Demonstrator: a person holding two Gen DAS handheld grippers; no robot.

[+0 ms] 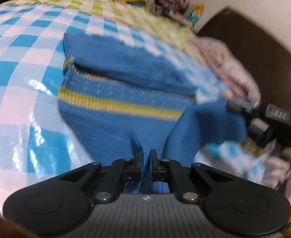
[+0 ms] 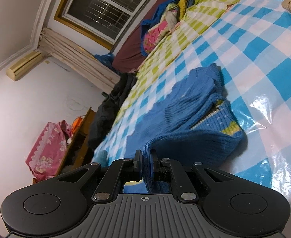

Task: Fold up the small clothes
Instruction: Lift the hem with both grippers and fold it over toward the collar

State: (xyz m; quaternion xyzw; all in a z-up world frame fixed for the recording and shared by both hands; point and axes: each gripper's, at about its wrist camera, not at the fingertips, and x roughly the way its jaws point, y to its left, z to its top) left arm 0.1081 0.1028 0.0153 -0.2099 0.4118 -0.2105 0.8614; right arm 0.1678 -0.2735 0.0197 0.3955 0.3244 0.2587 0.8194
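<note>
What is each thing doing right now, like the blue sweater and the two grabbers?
blue sweater: partly folded, lying on the checked sheet, edges pinched by both grippers.
left gripper: shut on the sweater's edge.
right gripper: shut on the sweater's ribbed edge.
checked sheet: spread flat, shiny, slightly wrinkled.
window: closed, dark outside.

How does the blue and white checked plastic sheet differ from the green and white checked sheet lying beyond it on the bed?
The blue and white checked plastic sheet is glossy and throws back bright glare; the green and white checked sheet shows no such shine. The blue knitted sweater with a yellow-green stripe lies on the blue sheet, while the green sheet bears none of it. The blue sheet is nearer the grippers, the green one farther off. Both have the same checked pattern.
</note>
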